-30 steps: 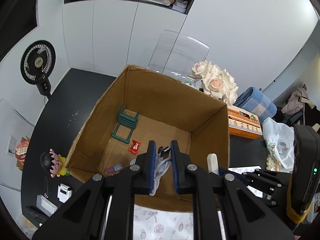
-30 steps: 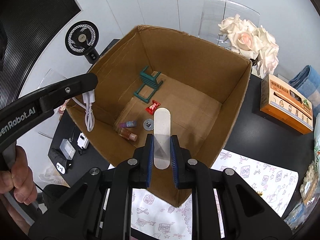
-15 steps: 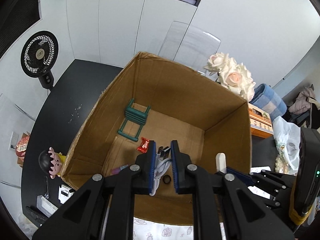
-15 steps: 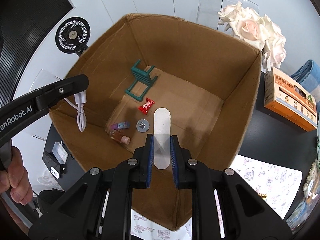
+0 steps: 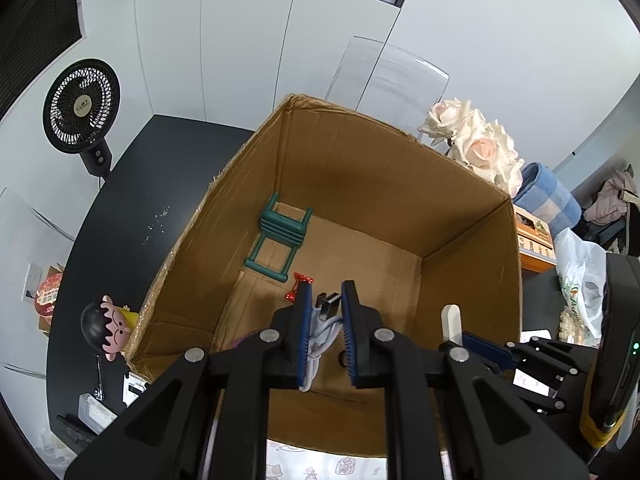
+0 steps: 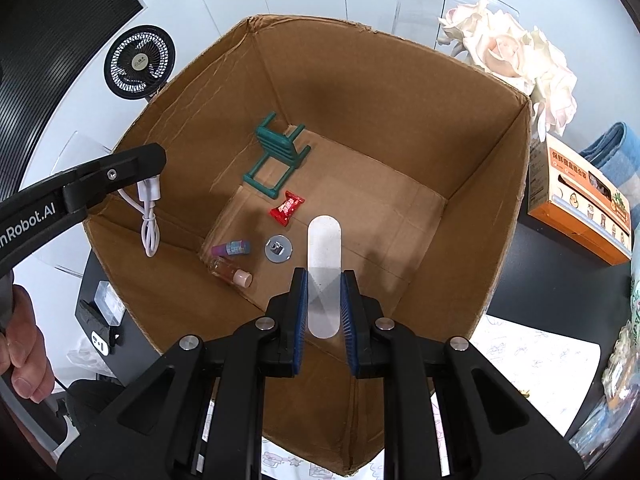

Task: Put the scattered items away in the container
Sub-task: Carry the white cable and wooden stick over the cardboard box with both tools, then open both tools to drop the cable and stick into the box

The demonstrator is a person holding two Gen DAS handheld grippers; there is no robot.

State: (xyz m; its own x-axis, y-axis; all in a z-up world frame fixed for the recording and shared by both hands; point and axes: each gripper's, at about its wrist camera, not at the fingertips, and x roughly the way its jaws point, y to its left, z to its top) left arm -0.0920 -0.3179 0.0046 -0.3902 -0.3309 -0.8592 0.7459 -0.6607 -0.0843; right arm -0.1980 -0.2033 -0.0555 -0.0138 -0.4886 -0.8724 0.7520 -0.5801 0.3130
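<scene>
Both grippers advanced over box (image 6: 500,208); "Robot.AI" on left gripper (image 6: 154,164)

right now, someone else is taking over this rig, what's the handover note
Left gripper: shut on the white usb cable, hanging over the cardboard box.
Right gripper: shut on the white flat stick, also above the box.
Already in the box: green toy chair, red candy, two small bottles, metal disc.
Left to do: release both items. Small items outside near the cartoon figurine may need collecting.
</scene>
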